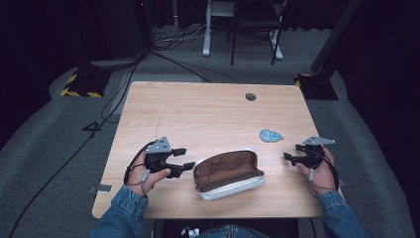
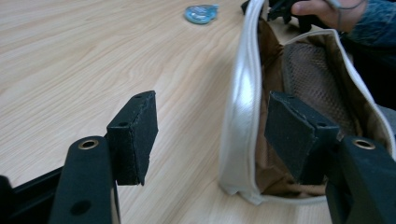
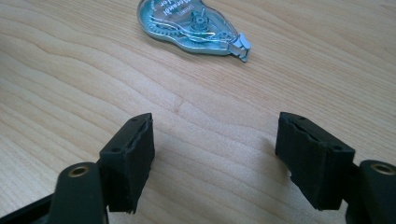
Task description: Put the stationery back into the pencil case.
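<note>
We hold the left hand-held gripper [image 1: 184,158] wide, with nothing pressed between its pads. Seen from the high view, it sits at about 8 o'clock on the table [image 1: 208,109], pointing toward 3 o'clock at the pouch [image 1: 228,174]. In the left gripper view, one pad hangs over bare wood at the outer side of the pouch's white wall [image 2: 240,116], while the other pad [image 2: 294,133] stands in front of the brown lining; we cannot tell whether that pad touches the lining. The wall stands between the two pads, not clamped.

Our right hand-held gripper [image 1: 292,152] is also wide and holds nothing. It rests at about 4 o'clock on the table, aimed toward 9 o'clock. In the right gripper view both pads hover over bare wood, and the blue tape dispenser [image 3: 194,25] lies ahead of them at 12 o'clock, apart from the pads.

The pouch lies open near the table's front edge, at about 6 o'clock, between the two hands, its brown inside and mesh pocket [image 2: 310,70] facing up. The tape dispenser [image 1: 271,135] lies flat at about 2 o'clock from the pouch, near it but not touching. A small round dark grommet [image 1: 250,96] sits in the tabletop toward 12 o'clock, well apart from everything else.
</note>
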